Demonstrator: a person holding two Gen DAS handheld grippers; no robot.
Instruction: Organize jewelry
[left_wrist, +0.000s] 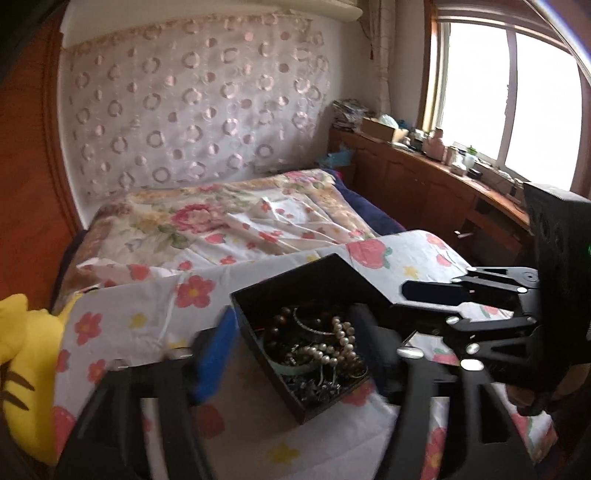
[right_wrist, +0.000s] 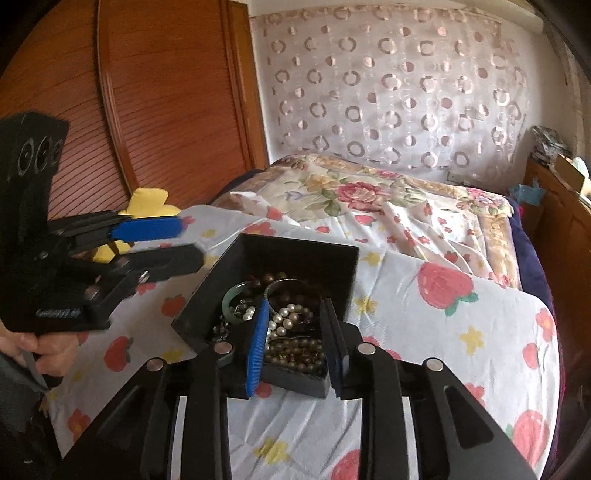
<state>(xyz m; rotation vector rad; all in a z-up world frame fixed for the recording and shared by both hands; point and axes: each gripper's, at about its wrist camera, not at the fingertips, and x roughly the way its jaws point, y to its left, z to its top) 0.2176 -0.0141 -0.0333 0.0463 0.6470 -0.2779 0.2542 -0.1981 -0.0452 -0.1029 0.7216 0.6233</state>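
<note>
Tangling jewelry (right_wrist: 291, 325) half-hidden in box (right_wrist: 295, 254); both grippers (left_wrist: 295, 343) (right_wrist: 295, 332) parted, empty.

Open black box (right_wrist: 295, 254) on floral sheet, heaped with pearl strands (right_wrist: 286, 319), bangles.

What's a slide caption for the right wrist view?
Right gripper open above a black box of tangled jewelry on a floral sheet.
</note>
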